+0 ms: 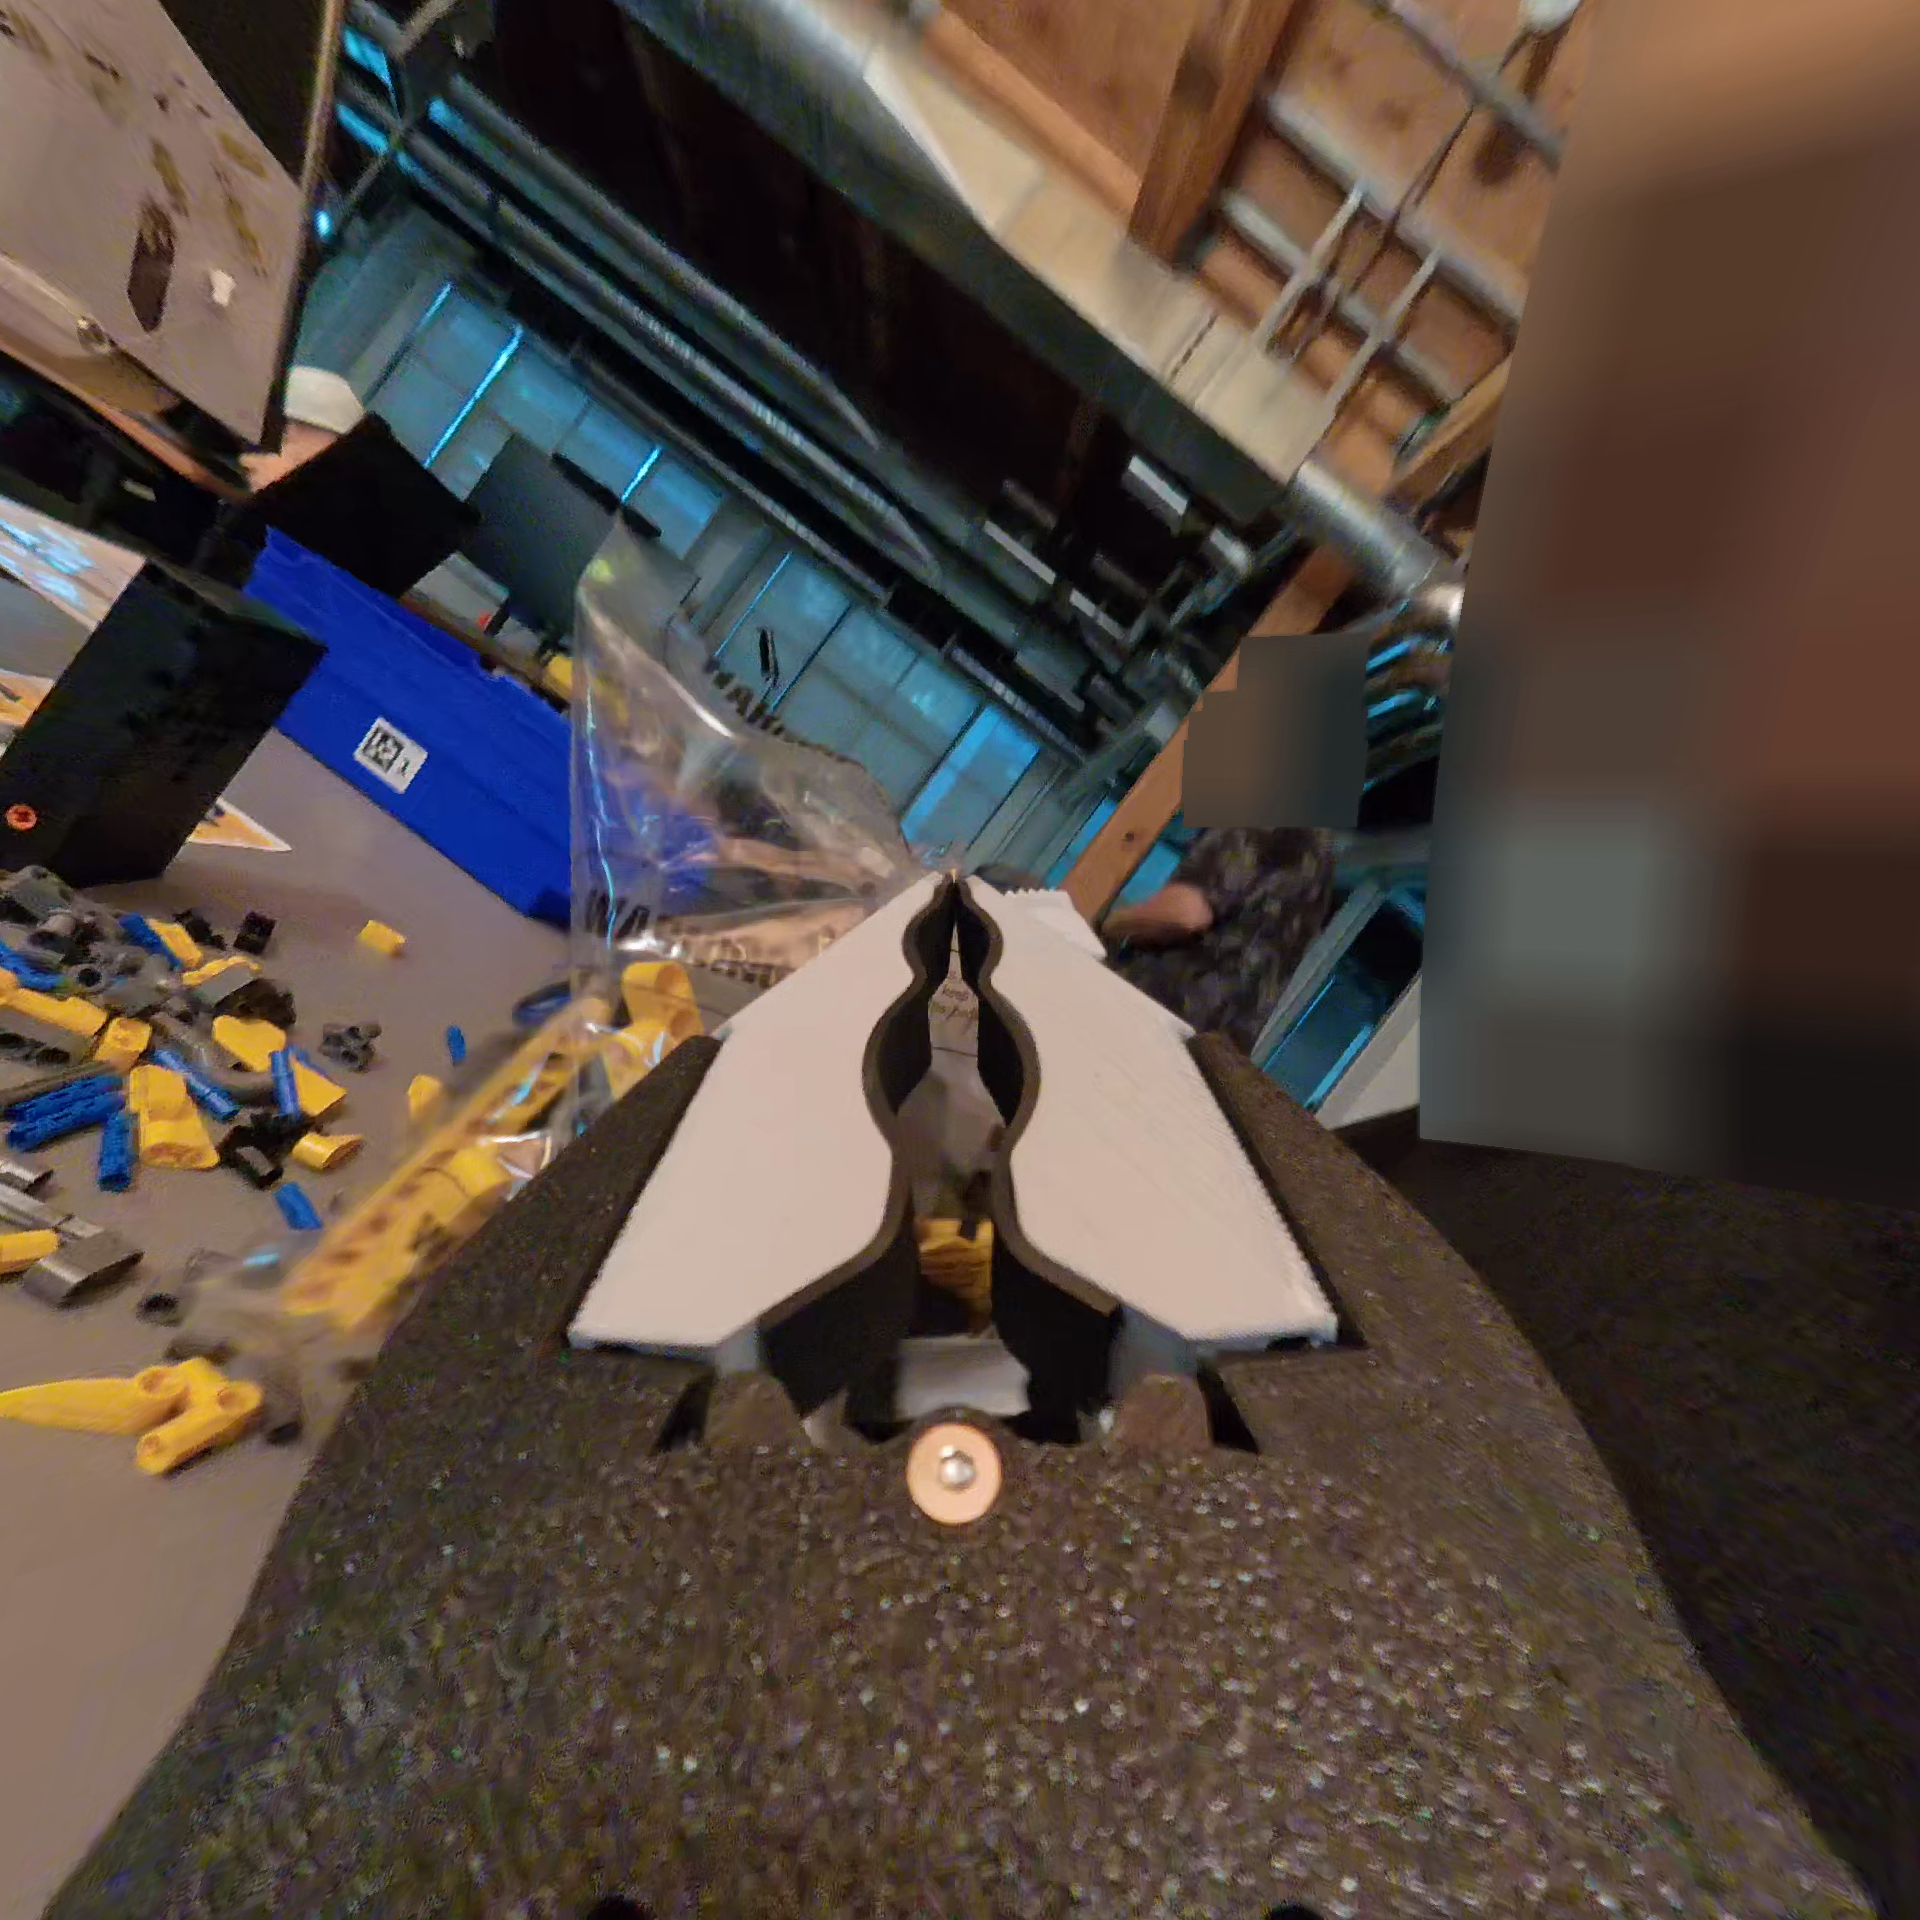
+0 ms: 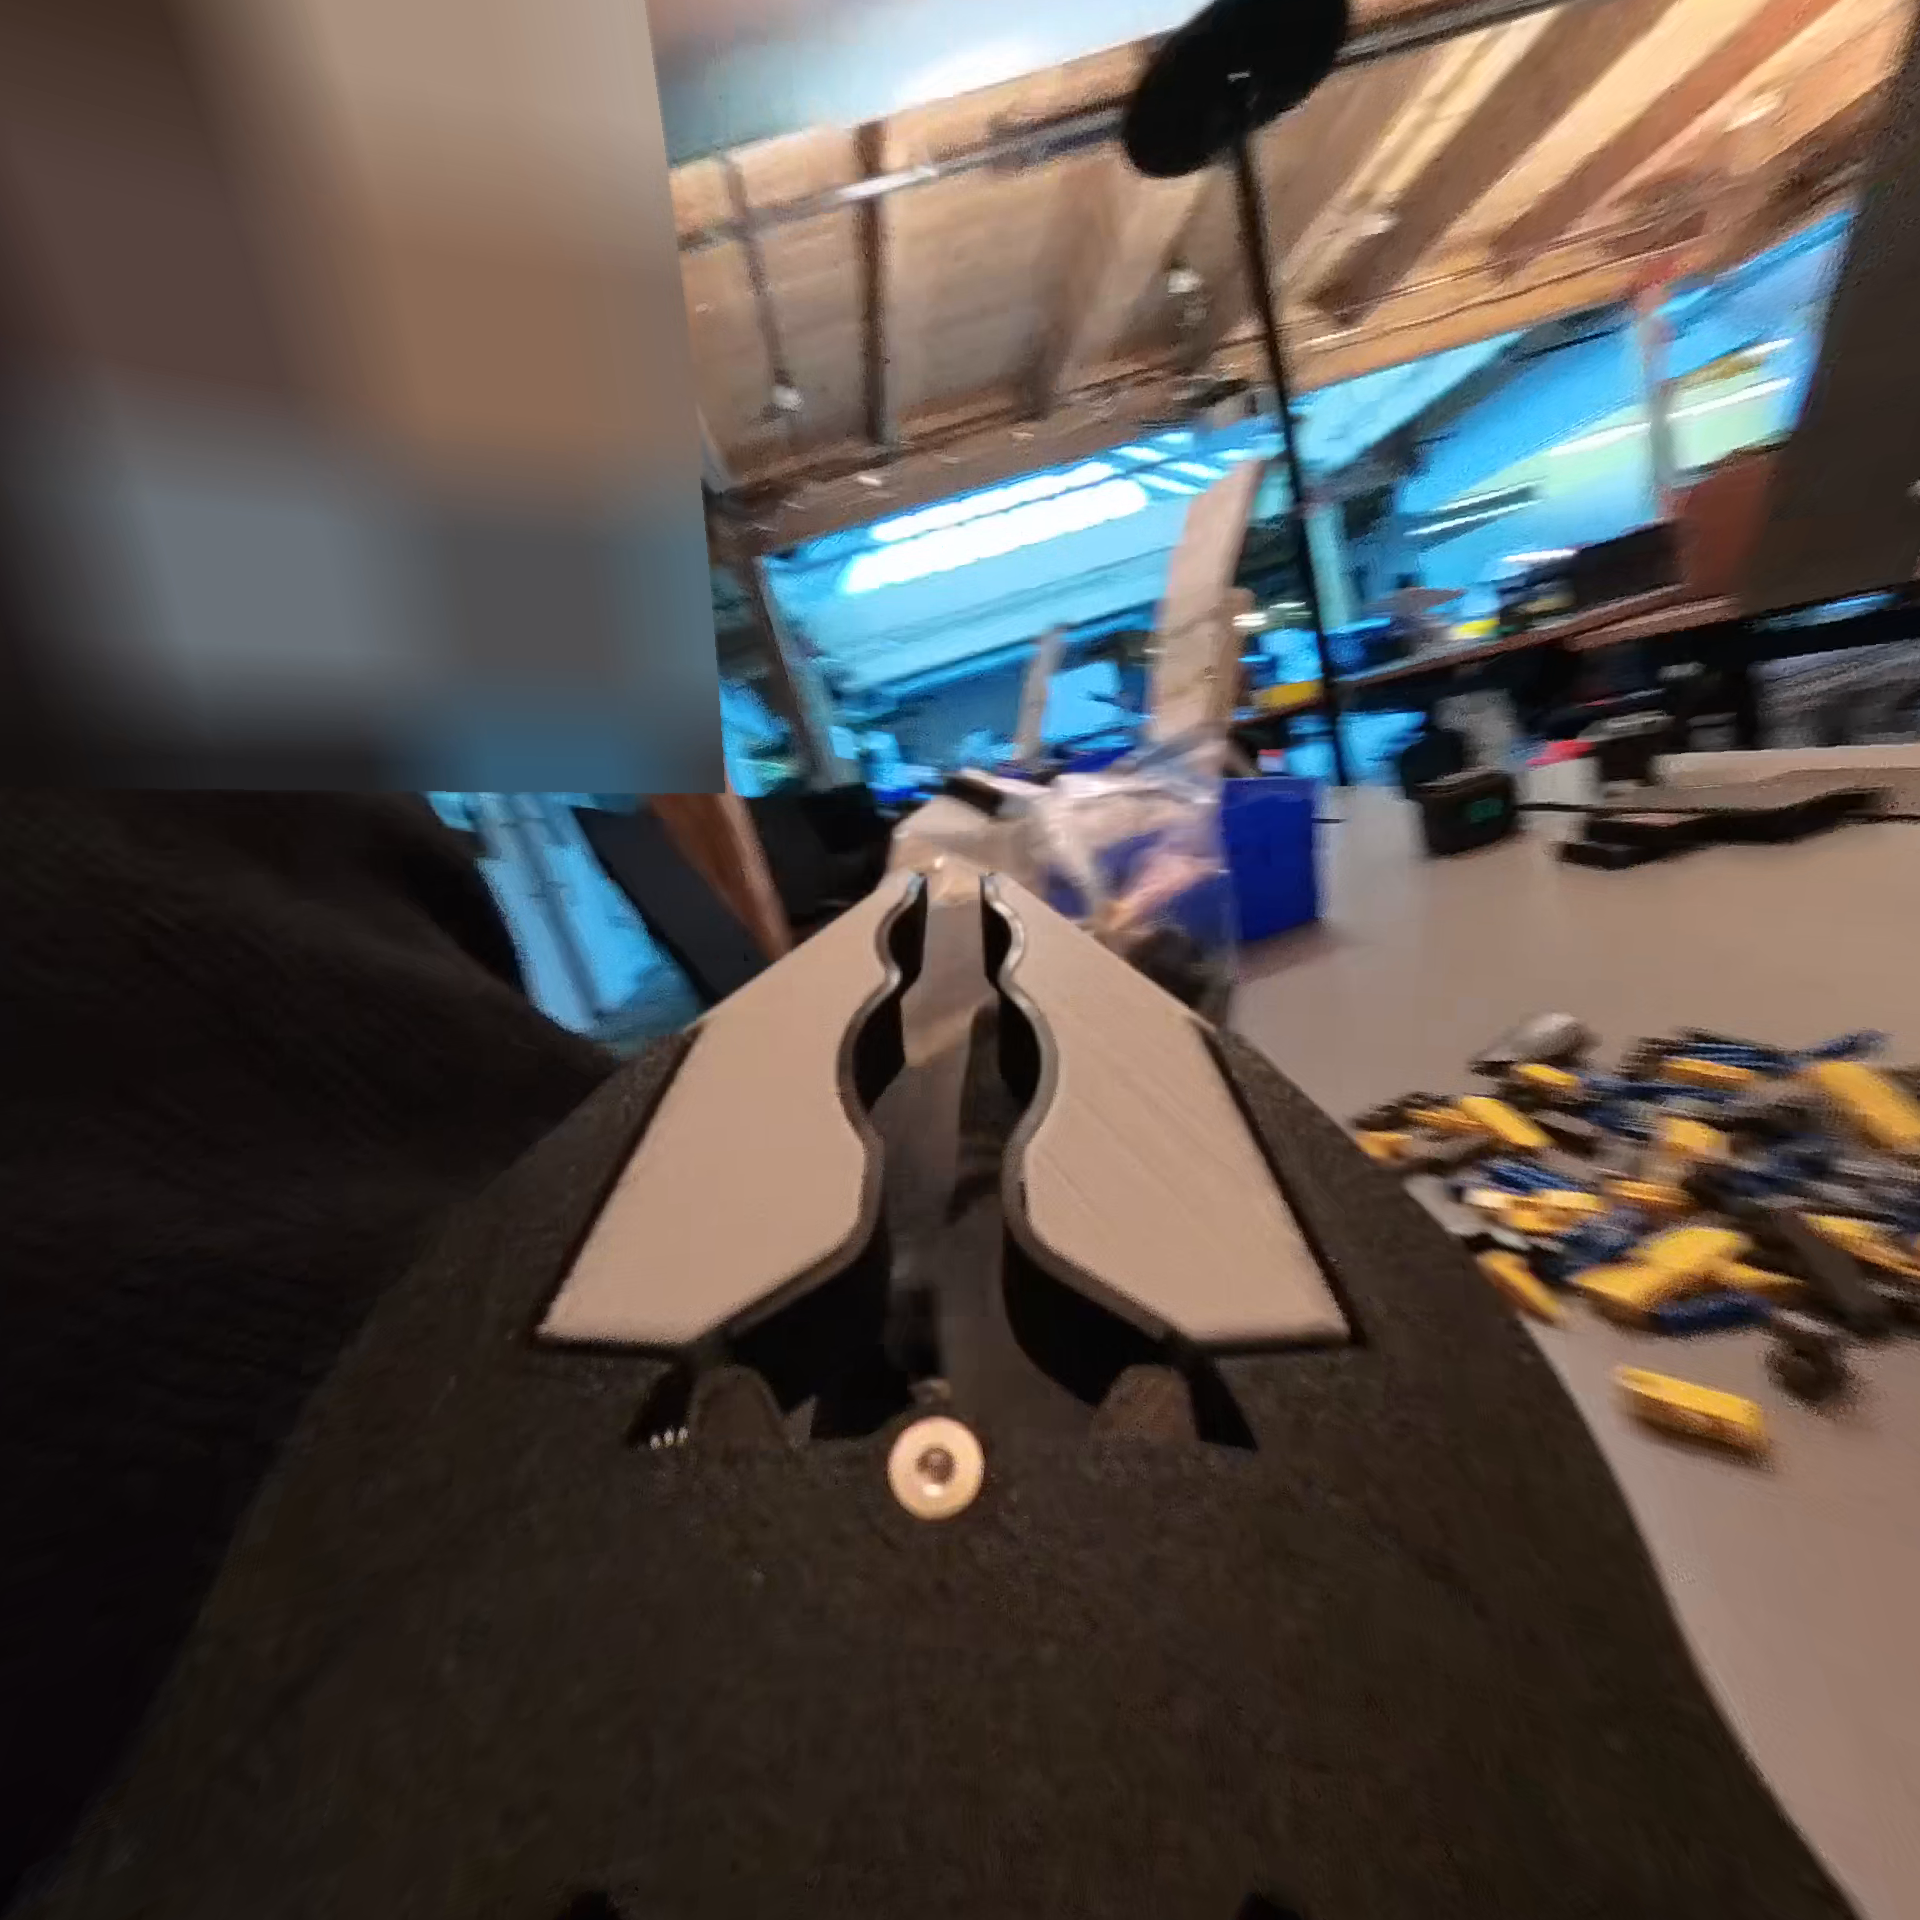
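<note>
My left gripper [image 1: 954, 881] is shut on the edge of a clear plastic bag [image 1: 717, 790], held up above the grey table [image 1: 343, 914]. Yellow building pieces [image 1: 436, 1195] sit in the bag's lower, blurred end, just over the table. A pile of yellow, blue, grey and black pieces [image 1: 156, 1060] lies on the table to the left. My right gripper [image 2: 953, 881] is slightly open with a narrow gap between the tips and holds nothing. It is off the table's edge, with the bag [image 2: 1143, 883] ahead of it and the pile [image 2: 1683, 1184] to its right.
A blue bin [image 1: 436, 727] and a black box [image 1: 135, 727] stand behind the pile. The bin [image 2: 1273, 852] also shows in the right wrist view, with dark devices [image 2: 1465, 810] at the back of the table [image 2: 1455, 987]. A person's dark clothing [image 2: 208, 1143] fills the left.
</note>
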`<state>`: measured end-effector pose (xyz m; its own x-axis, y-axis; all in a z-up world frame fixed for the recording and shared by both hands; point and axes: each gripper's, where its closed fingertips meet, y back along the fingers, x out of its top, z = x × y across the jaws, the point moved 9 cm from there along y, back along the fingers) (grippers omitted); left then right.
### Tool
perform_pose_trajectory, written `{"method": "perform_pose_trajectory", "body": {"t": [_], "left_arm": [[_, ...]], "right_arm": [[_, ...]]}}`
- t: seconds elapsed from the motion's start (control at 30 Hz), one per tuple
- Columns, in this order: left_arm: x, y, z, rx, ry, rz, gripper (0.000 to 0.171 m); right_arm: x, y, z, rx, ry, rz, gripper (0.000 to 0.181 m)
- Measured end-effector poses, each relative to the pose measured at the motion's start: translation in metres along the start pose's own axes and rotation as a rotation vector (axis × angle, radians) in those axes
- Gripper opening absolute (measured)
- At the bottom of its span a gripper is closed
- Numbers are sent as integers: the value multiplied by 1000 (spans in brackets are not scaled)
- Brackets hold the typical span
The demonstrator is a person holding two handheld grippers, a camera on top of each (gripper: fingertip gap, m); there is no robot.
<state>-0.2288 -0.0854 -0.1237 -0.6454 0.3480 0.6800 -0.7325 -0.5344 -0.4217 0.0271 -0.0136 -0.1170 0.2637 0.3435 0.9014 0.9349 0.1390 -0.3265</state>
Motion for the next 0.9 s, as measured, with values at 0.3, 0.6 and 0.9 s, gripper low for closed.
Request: {"method": "perform_pose_trajectory", "body": {"t": [0.3,0.6,0.9], "left_arm": [[-13,-17,8,126,-212,-187,0],[-17,-18,2,200,-171,-171,0],[-23,-21,0,334,-297,-231,0]], "right_arm": [[-14,-60,-14,-180,246,-370,48],[-22,-66,-16,-377,382,-398,38],[-23,-62,-10,-366,322,-386,0]]}}
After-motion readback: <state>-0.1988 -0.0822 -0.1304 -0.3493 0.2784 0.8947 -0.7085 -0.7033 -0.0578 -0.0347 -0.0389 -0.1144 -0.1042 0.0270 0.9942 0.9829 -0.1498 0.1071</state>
